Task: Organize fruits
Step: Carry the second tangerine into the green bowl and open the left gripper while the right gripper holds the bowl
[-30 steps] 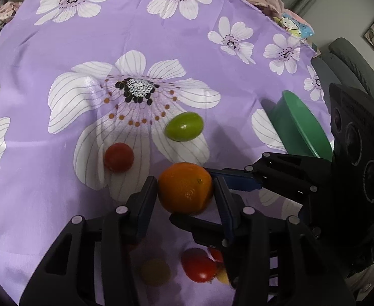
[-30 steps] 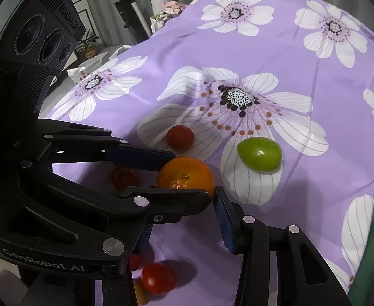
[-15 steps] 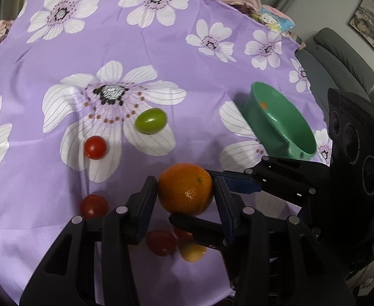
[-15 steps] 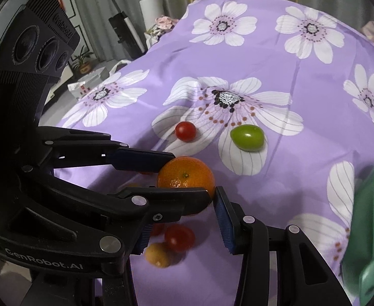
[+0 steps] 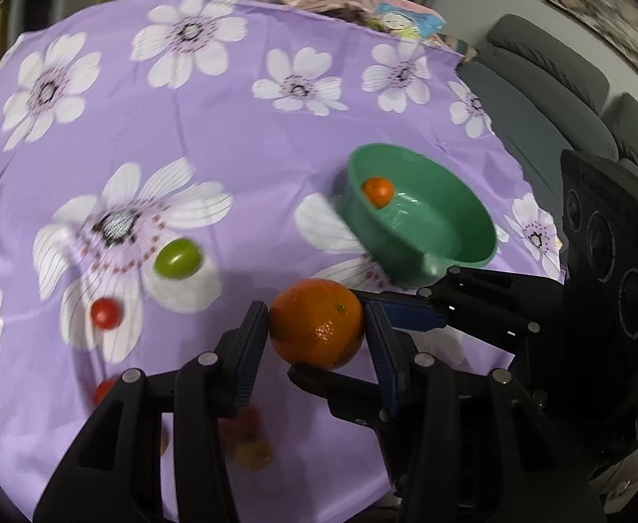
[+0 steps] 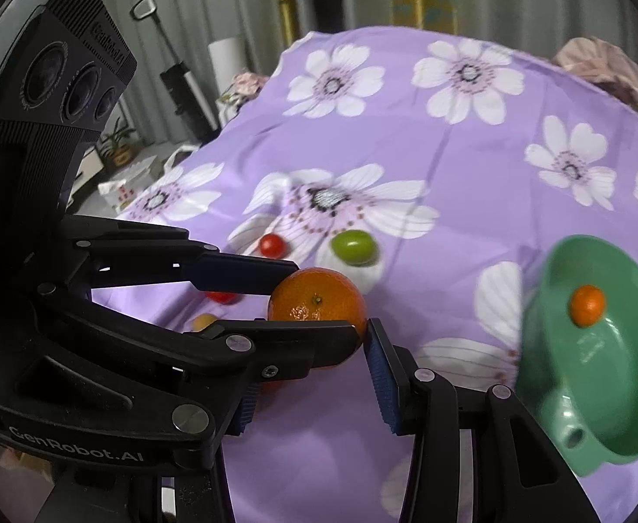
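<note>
Both grippers – left (image 5: 316,327) & right (image 6: 310,348) – angled down, clamp one orange (image 5: 316,324) (above cloth).

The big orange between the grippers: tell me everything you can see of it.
The orange is round, bright, with dimpled glossy peel and a small dark stem scar facing up. It looks whole and unpeeled. It hangs above the purple cloth, clamped from four sides: the left gripper presses blue pads on its flanks, and the right gripper grips it crosswise. The green bowl lies just beyond.
</note>
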Demonstrator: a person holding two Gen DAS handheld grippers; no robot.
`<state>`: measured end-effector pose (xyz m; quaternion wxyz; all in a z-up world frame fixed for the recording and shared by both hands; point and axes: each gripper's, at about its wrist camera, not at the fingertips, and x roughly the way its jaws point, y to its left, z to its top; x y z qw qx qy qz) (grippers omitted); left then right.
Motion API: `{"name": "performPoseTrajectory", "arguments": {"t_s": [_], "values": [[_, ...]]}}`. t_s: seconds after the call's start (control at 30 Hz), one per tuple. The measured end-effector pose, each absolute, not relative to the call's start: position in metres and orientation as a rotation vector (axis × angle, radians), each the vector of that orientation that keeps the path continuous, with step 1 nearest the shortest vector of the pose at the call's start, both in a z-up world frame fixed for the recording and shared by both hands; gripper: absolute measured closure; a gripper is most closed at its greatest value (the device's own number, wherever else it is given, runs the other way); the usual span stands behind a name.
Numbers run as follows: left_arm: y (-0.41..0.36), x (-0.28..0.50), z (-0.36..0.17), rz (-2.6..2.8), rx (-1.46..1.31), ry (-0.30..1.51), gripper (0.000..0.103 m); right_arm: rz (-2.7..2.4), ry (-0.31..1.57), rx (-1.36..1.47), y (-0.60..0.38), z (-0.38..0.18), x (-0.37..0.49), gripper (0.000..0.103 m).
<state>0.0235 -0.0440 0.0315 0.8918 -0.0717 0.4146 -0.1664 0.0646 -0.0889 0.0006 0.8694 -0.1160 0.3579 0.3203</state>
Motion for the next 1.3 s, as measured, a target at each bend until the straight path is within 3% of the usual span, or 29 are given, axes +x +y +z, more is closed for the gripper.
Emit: {"name": "performPoseTrajectory", "arguments": {"t_s": [0.6, 1.3], "values": [[-0.132, 0.081, 0.048, -0.509, 0.004, 0.823, 0.058, 0.467, 0.663, -0.126, -0.179, 0.019, 0.086, 0.057], [-0.177, 0.121, 0.023, -0.609, 0.020, 0.843, 0.058, 0.356, 0.698, -0.080, -0.231, 0.000, 0.112, 0.057]]}}
